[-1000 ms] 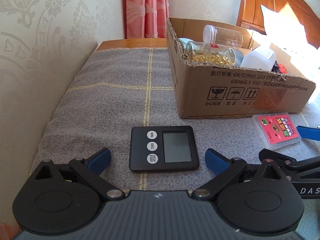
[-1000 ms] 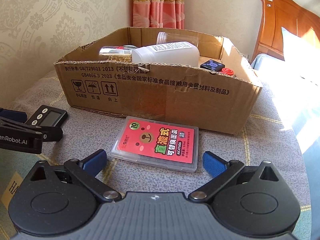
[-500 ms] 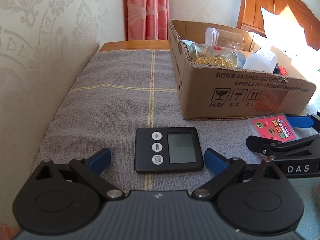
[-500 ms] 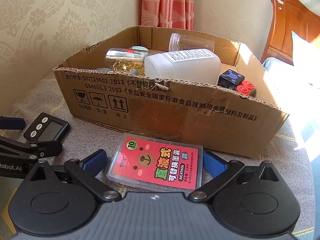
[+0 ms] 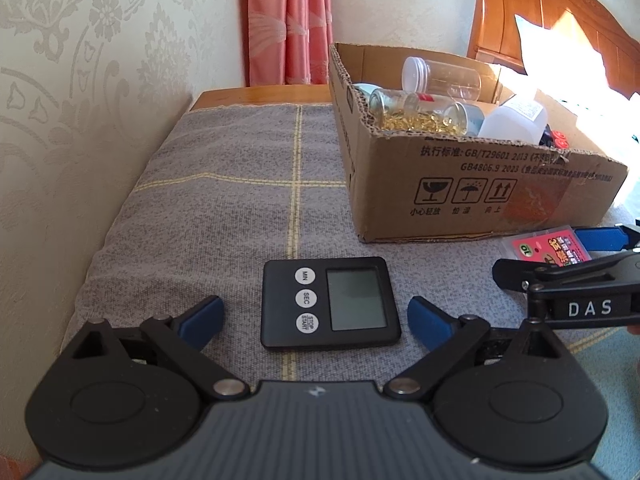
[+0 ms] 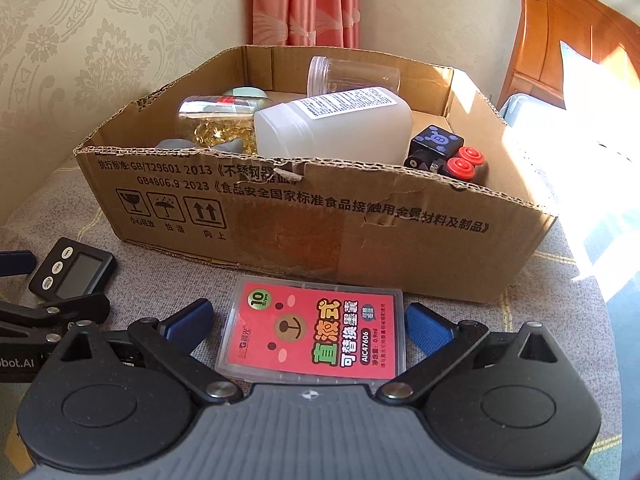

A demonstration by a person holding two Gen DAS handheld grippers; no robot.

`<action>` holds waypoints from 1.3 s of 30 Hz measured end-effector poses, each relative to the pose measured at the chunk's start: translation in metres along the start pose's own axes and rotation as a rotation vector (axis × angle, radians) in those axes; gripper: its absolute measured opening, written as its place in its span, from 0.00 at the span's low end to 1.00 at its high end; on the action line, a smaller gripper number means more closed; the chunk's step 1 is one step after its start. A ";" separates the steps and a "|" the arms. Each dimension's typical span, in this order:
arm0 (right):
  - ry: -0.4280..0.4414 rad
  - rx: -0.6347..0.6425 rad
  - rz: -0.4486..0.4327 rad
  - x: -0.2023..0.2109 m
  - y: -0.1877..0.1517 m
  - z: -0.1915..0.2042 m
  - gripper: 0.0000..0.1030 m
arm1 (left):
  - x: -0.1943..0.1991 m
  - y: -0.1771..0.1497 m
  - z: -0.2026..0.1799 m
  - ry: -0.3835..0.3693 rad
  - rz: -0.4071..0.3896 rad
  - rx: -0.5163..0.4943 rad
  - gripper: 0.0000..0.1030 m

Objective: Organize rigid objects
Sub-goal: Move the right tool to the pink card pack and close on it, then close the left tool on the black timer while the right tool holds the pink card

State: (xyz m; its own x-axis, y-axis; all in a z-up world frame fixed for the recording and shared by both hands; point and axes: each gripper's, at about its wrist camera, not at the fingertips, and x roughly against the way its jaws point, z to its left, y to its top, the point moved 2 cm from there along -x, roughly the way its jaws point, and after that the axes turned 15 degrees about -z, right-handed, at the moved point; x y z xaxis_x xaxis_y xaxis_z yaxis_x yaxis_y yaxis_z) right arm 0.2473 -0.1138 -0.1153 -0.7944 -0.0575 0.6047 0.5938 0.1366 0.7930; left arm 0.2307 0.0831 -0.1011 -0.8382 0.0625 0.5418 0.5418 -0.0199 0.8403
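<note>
A black digital timer (image 5: 330,302) lies flat on the grey cloth, between the open blue fingers of my left gripper (image 5: 316,322). It also shows in the right wrist view (image 6: 74,274). A clear case with a red label (image 6: 316,334) lies before the cardboard box (image 6: 312,216), between the open fingers of my right gripper (image 6: 308,320). The case shows at the right edge of the left wrist view (image 5: 548,246). The pads touch neither thing.
The box (image 5: 480,192) holds a white plastic bottle (image 6: 336,126), clear jars (image 5: 440,78), a jar of gold capsules (image 5: 416,114), a black cube (image 6: 434,146) and red caps (image 6: 464,162). Wallpapered wall at the left, wooden headboard (image 6: 576,36) at the right.
Both grippers have moved forward. The timer and the red case now lie between the fingers. The right gripper has come closer to the box.
</note>
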 end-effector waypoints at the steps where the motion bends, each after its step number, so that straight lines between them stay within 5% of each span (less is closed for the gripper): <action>1: -0.004 0.000 0.002 -0.001 0.001 0.000 1.00 | 0.000 0.000 0.000 -0.002 -0.001 -0.001 0.95; 7: -0.008 -0.003 0.011 0.004 0.002 -0.006 0.91 | -0.004 0.003 0.000 -0.007 -0.009 -0.006 0.93; 18: -0.021 -0.010 0.019 0.006 0.001 -0.006 0.91 | -0.003 0.007 -0.007 0.026 -0.012 0.018 0.67; 39: 0.099 0.110 0.008 0.049 0.006 -0.016 0.90 | 0.020 0.017 -0.015 -0.014 0.023 -0.032 0.67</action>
State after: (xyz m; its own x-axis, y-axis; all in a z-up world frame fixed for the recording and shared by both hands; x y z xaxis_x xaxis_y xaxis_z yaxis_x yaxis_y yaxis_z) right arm 0.2137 -0.1315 -0.0797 -0.7703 -0.1522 0.6193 0.5776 0.2450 0.7787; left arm 0.2223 0.0685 -0.0763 -0.8246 0.0761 0.5605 0.5580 -0.0529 0.8281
